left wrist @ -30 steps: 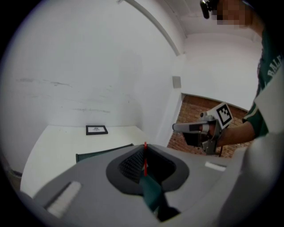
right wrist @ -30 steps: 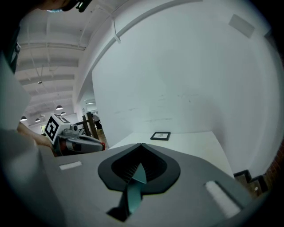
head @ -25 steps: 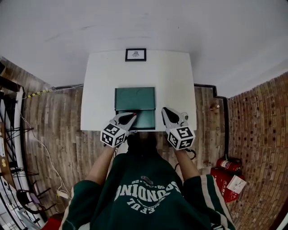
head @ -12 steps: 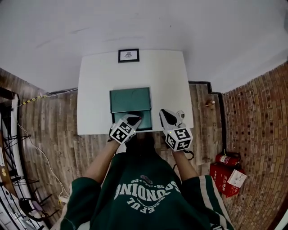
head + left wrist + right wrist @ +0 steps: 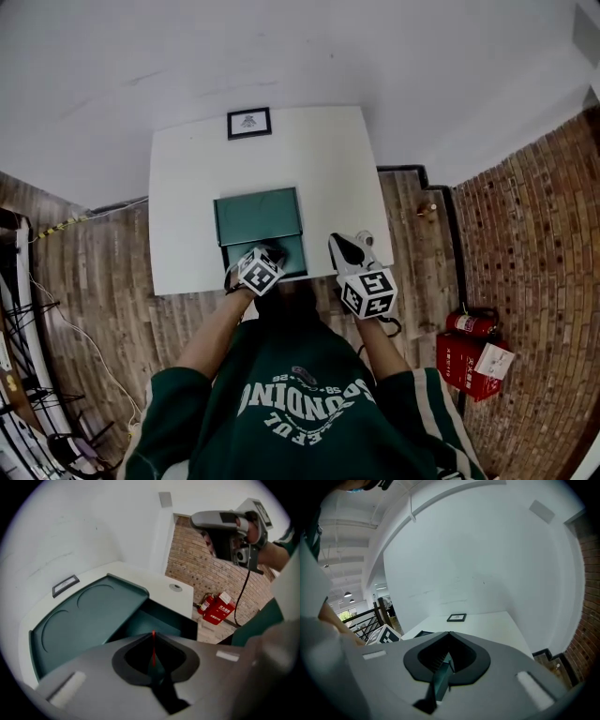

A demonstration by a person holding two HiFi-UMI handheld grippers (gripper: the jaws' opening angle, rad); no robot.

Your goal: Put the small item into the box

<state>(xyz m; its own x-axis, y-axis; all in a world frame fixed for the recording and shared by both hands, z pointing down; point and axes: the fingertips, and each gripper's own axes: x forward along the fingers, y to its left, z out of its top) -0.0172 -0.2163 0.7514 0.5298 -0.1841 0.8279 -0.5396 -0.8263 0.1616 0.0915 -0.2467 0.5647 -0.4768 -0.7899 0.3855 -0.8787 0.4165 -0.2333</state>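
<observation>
Green box sits open at the near edge of the white counter, its lid folded flat toward the far side. The left gripper hovers over the open tray with its fingers pressed together and nothing visible between them. The right gripper hangs just right of the box, fingers closed and empty as well.

The small item appears to be the little round grey thing on the counter near the right edge, just beside the right gripper and outside the box. It is too small to make out in detail. I'd guess it is light, hard and low-lying, so likely to skid if nudged. The right fingers would need to spread, come down from above and pinch it across its rim.
</observation>
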